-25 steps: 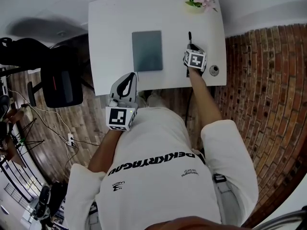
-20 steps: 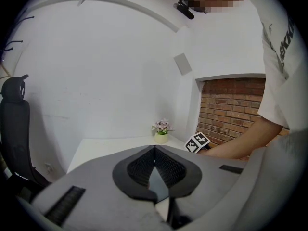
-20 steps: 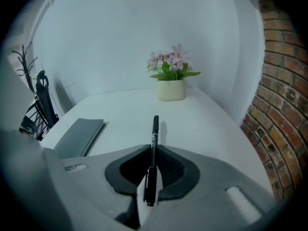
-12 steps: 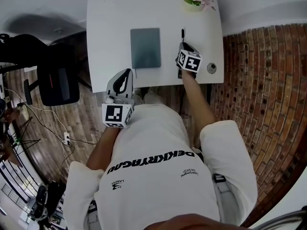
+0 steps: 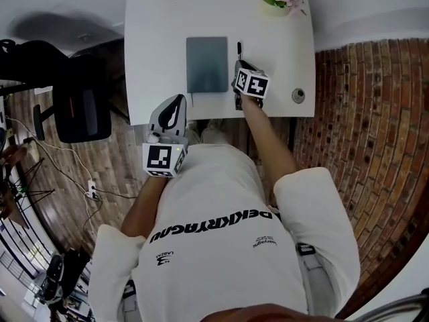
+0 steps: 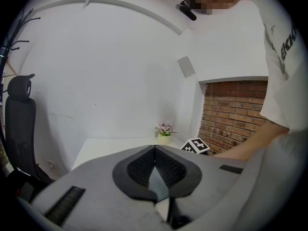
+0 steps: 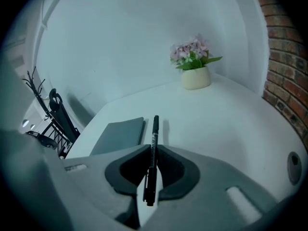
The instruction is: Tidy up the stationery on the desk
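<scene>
Pen (image 7: pixel 152 150) lengthwise between jaws, far end forward

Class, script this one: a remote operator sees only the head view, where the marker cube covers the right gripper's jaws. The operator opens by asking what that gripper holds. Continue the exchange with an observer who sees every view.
Operator: What is in the right gripper?
Observer: Its jaws are clamped on a slim black pen, gripped about mid-length, with the rest sticking out forward.
Operator: And the left gripper?
Observer: Its jaws stand together with nothing between them.
</scene>
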The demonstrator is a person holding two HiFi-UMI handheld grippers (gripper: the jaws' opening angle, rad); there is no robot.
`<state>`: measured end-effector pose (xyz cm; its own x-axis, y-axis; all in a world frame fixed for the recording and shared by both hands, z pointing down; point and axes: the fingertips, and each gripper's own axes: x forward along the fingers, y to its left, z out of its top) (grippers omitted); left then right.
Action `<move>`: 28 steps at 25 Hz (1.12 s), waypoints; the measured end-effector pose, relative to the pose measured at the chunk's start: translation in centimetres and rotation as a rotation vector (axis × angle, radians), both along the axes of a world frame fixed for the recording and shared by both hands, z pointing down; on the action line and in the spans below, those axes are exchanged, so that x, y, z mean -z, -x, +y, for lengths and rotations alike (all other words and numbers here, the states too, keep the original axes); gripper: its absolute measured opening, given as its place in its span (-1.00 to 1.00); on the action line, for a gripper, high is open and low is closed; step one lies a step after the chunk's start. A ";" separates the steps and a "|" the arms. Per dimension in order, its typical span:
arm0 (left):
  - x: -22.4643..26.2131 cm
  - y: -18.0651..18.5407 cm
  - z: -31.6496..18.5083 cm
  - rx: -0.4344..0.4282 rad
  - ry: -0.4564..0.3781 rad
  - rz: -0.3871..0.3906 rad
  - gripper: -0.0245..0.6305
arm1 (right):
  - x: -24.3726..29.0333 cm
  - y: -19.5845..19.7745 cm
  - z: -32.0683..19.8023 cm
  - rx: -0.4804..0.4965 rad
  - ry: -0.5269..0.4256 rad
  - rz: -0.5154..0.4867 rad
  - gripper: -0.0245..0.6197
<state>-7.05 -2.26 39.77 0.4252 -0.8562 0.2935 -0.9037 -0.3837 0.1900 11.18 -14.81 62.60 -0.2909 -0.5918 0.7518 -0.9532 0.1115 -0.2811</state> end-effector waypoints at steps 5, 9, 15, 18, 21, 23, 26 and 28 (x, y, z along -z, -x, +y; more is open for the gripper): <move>-0.2 0.3 0.2 0.008 0.006 -0.001 -0.93 | -1.0 1.2 0.1 0.012 0.028 -0.016 -0.79; -0.4 0.6 0.2 0.016 0.011 -0.001 -0.93 | -1.6 1.8 0.2 0.005 0.049 -0.038 -0.79; -0.5 0.9 0.3 0.023 0.014 -0.002 -0.93 | -1.8 2.4 0.0 0.007 0.053 -0.049 -0.79; -0.7 1.2 0.3 0.028 0.019 -0.002 -0.93 | -2.0 2.7 0.1 0.012 0.062 -0.061 -0.79; -0.8 1.3 0.2 0.030 0.021 0.003 -0.93 | -2.1 2.7 0.1 0.021 0.062 -0.058 -0.78; -0.8 1.4 0.2 0.028 0.021 0.005 -0.93 | -1.8 2.9 0.2 0.033 0.054 -0.066 -0.70; -0.7 1.3 0.3 0.021 0.019 0.007 -0.93 | -1.0 2.8 0.3 0.043 0.034 -0.068 -0.64; -0.7 1.1 0.3 0.015 0.016 0.009 -0.93 | -0.2 2.4 0.3 0.040 0.012 -0.056 -0.64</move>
